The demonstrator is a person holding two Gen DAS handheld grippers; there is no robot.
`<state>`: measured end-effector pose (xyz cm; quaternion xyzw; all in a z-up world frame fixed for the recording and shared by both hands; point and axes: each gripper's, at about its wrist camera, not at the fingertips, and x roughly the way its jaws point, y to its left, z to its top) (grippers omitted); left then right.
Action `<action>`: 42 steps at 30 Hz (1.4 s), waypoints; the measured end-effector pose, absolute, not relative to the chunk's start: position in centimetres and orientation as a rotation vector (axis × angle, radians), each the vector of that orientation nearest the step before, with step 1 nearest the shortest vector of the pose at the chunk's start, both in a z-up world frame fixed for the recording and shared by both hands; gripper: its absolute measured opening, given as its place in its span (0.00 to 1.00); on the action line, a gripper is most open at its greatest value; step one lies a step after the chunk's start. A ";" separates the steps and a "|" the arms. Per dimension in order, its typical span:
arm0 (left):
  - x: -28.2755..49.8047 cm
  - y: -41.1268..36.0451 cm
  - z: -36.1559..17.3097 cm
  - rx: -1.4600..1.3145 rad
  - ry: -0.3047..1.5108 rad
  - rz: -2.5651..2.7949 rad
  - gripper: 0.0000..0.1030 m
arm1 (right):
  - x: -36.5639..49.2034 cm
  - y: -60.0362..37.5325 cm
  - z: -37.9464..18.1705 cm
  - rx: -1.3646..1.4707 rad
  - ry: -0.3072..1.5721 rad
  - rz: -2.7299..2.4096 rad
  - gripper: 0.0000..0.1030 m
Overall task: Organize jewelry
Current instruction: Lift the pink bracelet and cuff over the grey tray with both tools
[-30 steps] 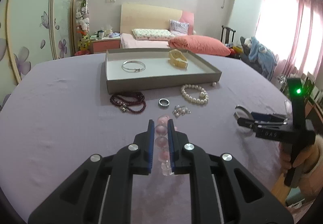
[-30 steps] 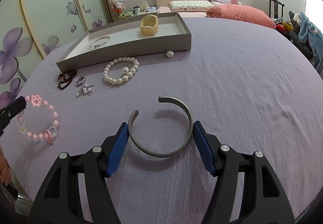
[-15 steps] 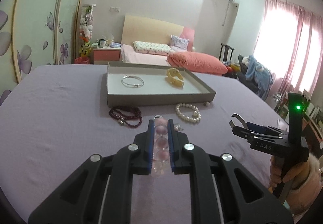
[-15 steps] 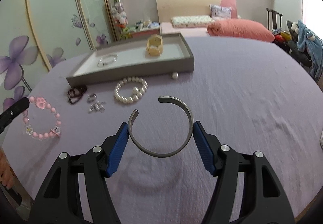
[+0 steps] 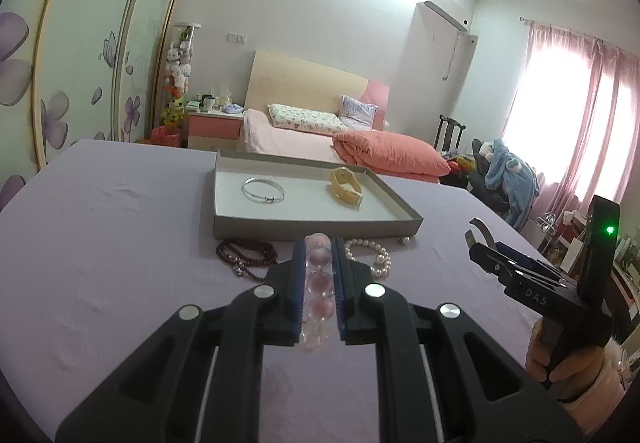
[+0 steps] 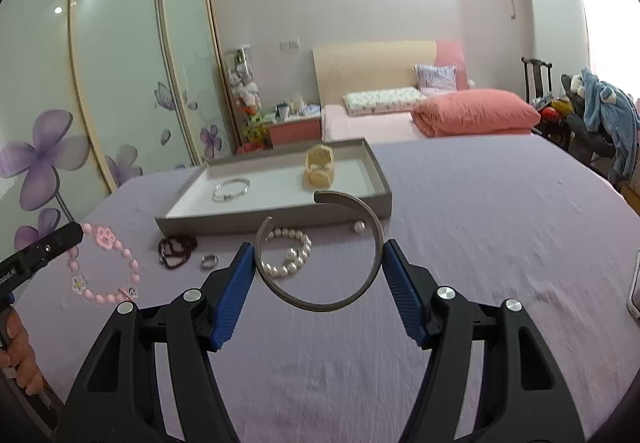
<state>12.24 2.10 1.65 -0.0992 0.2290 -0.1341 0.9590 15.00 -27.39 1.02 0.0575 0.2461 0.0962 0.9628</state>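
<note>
We lift both bracelets toward the tray (image 6: pixel 276 217) at twelve o'clock: left claw (image 5: pixel 318 255) grasping pink beads (image 5: pixel 319 283), right claw (image 6: pixel 318 259) grasping the cuff (image 6: pixel 320 299).

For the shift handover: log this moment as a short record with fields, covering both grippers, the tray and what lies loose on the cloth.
left gripper: shut on the pink bead bracelet, which hangs clear of the cloth
right gripper: shut on the open metal cuff bangle, lifted off the cloth
tray: holds a silver bangle and a cream bracelet
loose in front of tray: pearl bracelet, dark red bead strand, ring, single pearl
surface: purple cloth
</note>
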 end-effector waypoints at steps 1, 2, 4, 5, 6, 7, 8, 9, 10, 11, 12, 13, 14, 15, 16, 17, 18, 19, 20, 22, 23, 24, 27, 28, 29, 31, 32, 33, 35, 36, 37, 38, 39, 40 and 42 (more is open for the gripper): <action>12.2 2.1 1.7 -0.201 0.460 -0.271 0.13 | 15.0 -27.2 1.1 0.115 0.493 0.196 0.63; 12.3 2.0 1.9 -0.200 0.453 -0.271 0.13 | 15.1 -27.1 1.2 0.111 0.488 0.199 0.63; 12.5 1.8 2.2 -0.195 0.445 -0.270 0.13 | 15.4 -26.8 1.5 0.105 0.477 0.204 0.63; 12.7 1.7 2.3 -0.193 0.440 -0.269 0.13 | 15.7 -26.7 1.7 0.102 0.471 0.206 0.63; 12.9 1.6 2.5 -0.191 0.435 -0.268 0.13 | 15.9 -26.6 1.9 0.101 0.466 0.207 0.63; 13.1 1.6 2.8 -0.190 0.430 -0.266 0.13 | 15.9 -26.6 2.1 0.102 0.460 0.207 0.63; 13.3 1.6 3.1 -0.187 0.422 -0.262 0.13 | 16.2 -26.6 2.5 0.103 0.446 0.207 0.63; 13.7 1.5 3.5 -0.183 0.413 -0.259 0.13 | 16.4 -26.6 2.8 0.104 0.433 0.205 0.63; 13.9 1.5 3.8 -0.181 0.405 -0.255 0.13 | 16.5 -26.8 3.0 0.105 0.421 0.204 0.63; 14.5 1.4 4.4 -0.177 0.390 -0.245 0.13 | 16.9 -26.7 3.5 0.106 0.401 0.200 0.63; 14.8 1.3 4.8 -0.172 0.379 -0.238 0.13 | 17.1 -26.7 3.8 0.108 0.387 0.196 0.63; 15.1 1.3 5.1 -0.168 0.369 -0.234 0.13 | 17.5 -26.7 4.0 0.109 0.374 0.193 0.63; 15.8 1.1 5.5 -0.159 0.355 -0.223 0.13 | 18.1 -26.7 4.3 0.112 0.357 0.190 0.63; 16.2 1.0 5.7 -0.155 0.347 -0.219 0.13 | 18.6 -26.6 4.5 0.112 0.347 0.186 0.63; 17.0 0.8 6.0 -0.149 0.339 -0.216 0.13 | 19.2 -26.4 4.6 0.110 0.337 0.179 0.63; 17.6 0.7 6.2 -0.145 0.338 -0.211 0.13 | 19.8 -26.3 4.6 0.109 0.329 0.174 0.63; 18.5 0.5 6.3 -0.141 0.337 -0.207 0.13 | 20.7 -26.0 4.7 0.107 0.322 0.169 0.63; 19.4 0.3 6.4 -0.137 0.336 -0.203 0.13 | 21.8 -25.8 4.7 0.104 0.322 0.162 0.63; 20.3 0.2 6.4 -0.130 0.336 -0.192 0.13 | 22.5 -25.8 4.6 0.105 0.326 0.159 0.63; 22.1 -0.1 6.2 -0.122 0.343 -0.178 0.13 | 24.2 -25.7 4.4 0.120 0.340 0.156 0.63; 22.8 -0.2 6.1 -0.118 0.346 -0.171 0.13 | 25.4 -25.6 4.3 0.128 0.351 0.151 0.63; 23.5 -0.3 6.0 -0.113 0.347 -0.163 0.13 | 25.9 -25.5 4.2 0.131 0.356 0.147 0.63; 25.9 -0.7 5.6 -0.093 0.350 -0.139 0.13 | 28.7 -24.9 3.5 0.130 0.381 0.132 0.63; 26.8 -0.9 5.3 -0.091 0.352 -0.131 0.13 | 29.2 -24.7 3.2 0.128 0.390 0.128 0.63; 27.3 -0.8 5.2 -0.091 0.353 -0.125 0.13 | 30.0 -24.4 2.9 0.129 0.401 0.125 0.63; 28.8 -0.8 4.7 -0.088 0.365 -0.111 0.13 | 31.5 -23.7 2.1 0.118 0.431 0.118 0.63; 29.7 -0.8 4.4 -0.087 0.376 -0.102 0.13 | 32.2 -23.5 1.7 0.109 0.446 0.113 0.63; 30.4 -0.8 4.0 -0.087 0.386 -0.096 0.13 | 33.1 -23.3 1.2 0.103 0.464 0.107 0.63; 31.8 -0.8 3.3 -0.094 0.412 -0.088 0.13 | 34.3 -23.1 0.3 0.099 0.502 0.103 0.63; 32.5 -0.7 3.0 -0.097 0.424 -0.085 0.13 | 34.8 -23.0 0.0 0.098 0.516 0.102 0.63; 33.0 -0.6 2.7 -0.099 0.434 -0.085 0.13 | 35.0 -22.6 -0.2 0.096 0.525 0.101 0.63; 33.6 -0.8 2.4 -0.098 0.443 -0.081 0.13 | 35.3 -22.4 -0.4 0.092 0.535 0.102 0.63; 34.0 -0.8 2.2 -0.096 0.448 -0.079 0.13 | 35.7 -22.3 -0.7 0.085 0.550 0.102 0.63; 34.4 -0.8 1.9 -0.096 0.454 -0.078 0.13 | 35.9 -21.9 -0.7 0.081 0.557 0.100 0.64; 35.1 -0.8 1.6 -0.102 0.462 -0.076 0.13 | 36.1 -21.7 -1.1 0.082 0.575 0.099 0.64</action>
